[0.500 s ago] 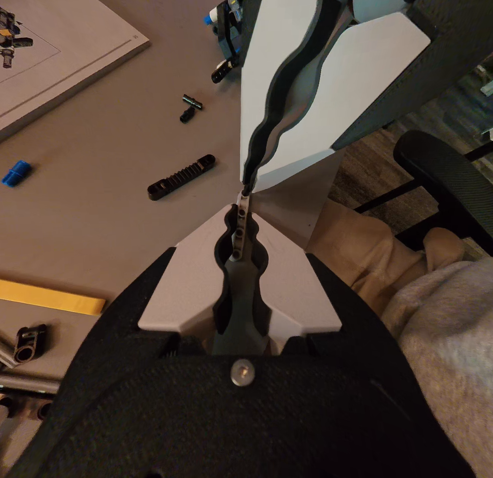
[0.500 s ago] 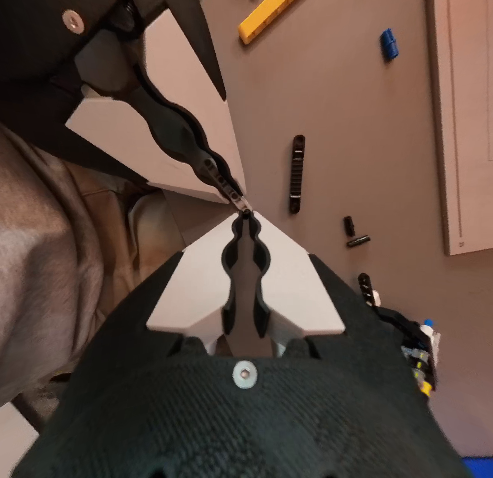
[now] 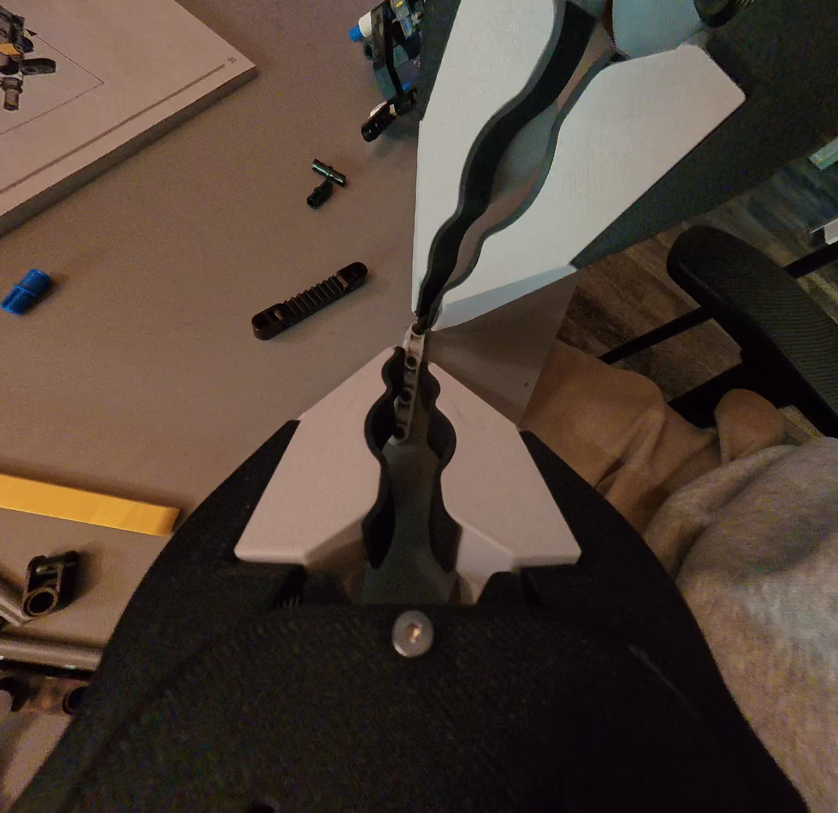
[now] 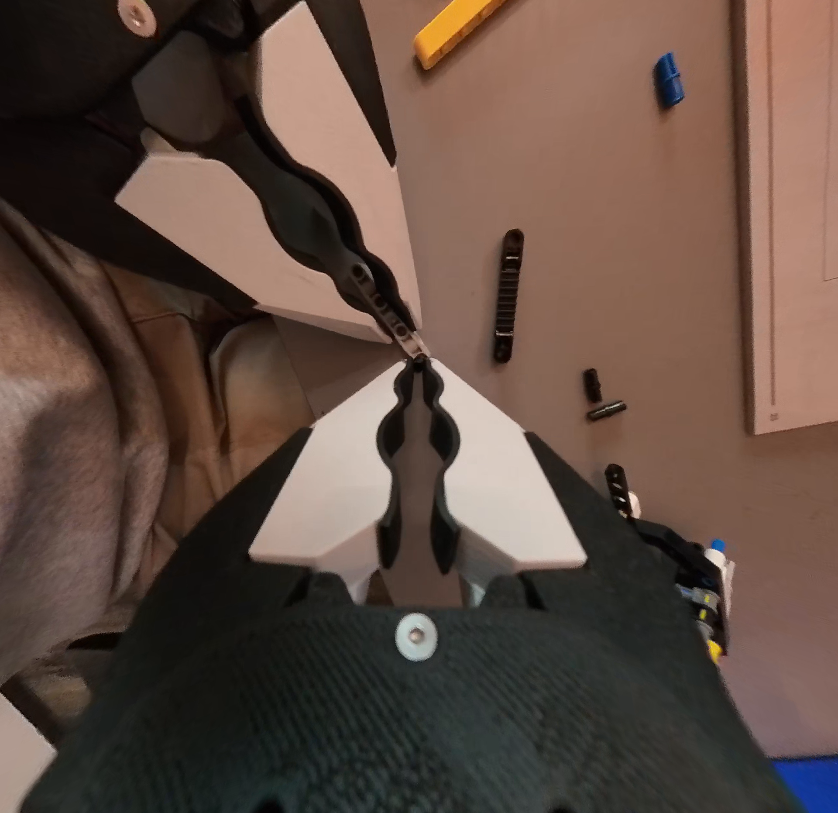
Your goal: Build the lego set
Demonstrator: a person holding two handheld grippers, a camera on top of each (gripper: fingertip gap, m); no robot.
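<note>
My left gripper (image 3: 411, 353) is shut on a thin light-grey beam with holes (image 3: 408, 389), whose end sticks out past the fingertips. My right gripper (image 4: 419, 364) comes in from above in the left wrist view (image 3: 425, 319). It is shut on a small black pin (image 4: 419, 365) at its very tips. The pin meets the free end of the grey beam (image 4: 410, 342). The left gripper also shows in the right wrist view (image 4: 399, 331). Both grippers hang over the table's near edge.
On the brown table lie a black toothed rack (image 3: 309, 300), two black pins (image 3: 327, 181), a blue pin (image 3: 25, 291), a yellow beam (image 3: 90, 505), a black connector (image 3: 47, 582), an open instruction booklet (image 3: 113, 65) and a part-built model (image 3: 394, 42). A person's lap and a black chair (image 3: 748, 315) are to the right. The tips of both grippers are at nearly the same place. Between my left fingertips and the black connector (image 3: 47, 582) there is roughly 12 centimeters.
</note>
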